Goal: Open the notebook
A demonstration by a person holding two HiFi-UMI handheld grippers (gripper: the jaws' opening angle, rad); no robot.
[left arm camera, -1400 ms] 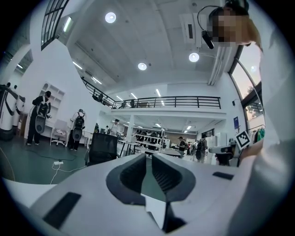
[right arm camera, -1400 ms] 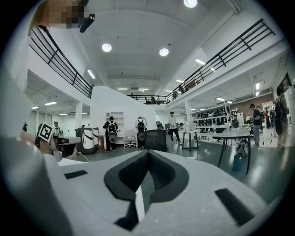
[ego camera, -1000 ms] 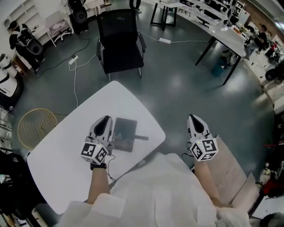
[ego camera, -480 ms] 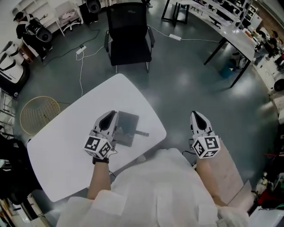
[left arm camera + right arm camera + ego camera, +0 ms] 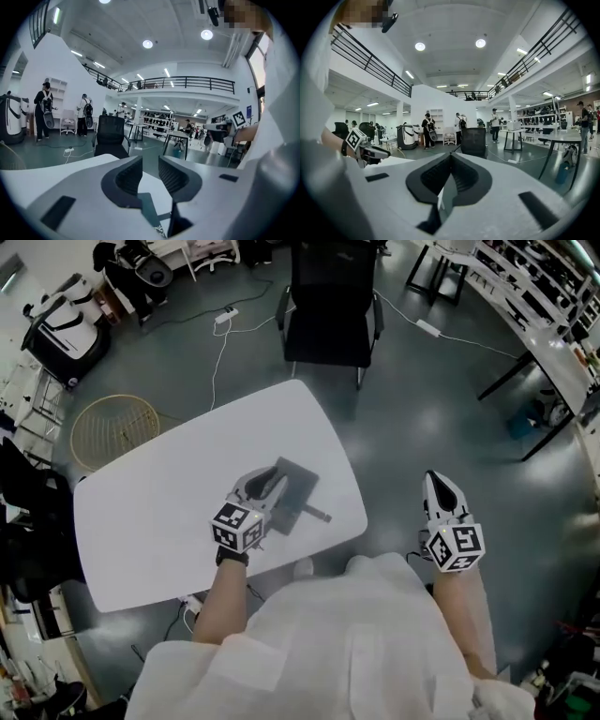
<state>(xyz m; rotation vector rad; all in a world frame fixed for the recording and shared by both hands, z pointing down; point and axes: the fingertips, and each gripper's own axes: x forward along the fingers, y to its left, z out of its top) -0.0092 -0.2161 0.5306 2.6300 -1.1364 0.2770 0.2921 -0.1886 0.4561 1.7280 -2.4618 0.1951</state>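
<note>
Our left gripper (image 5: pixel 269 482) hangs over the dark notebook (image 5: pixel 298 486), which lies on the white counter (image 5: pixel 159 493). Its jaws are opening slightly, with nothing pinched between them. Our right gripper (image 5: pixel 439 486) sits off the counter's edge, jaws pressed together and empty.

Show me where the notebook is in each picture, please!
Head view: notebook near the middle, on the white table.
Left gripper view: notebook low in the middle, dark.
Right gripper view: not in it.
Shared landmark: black chair, at the top of the head view, left of centre in the left gripper view, near centre in the right gripper view.
</note>
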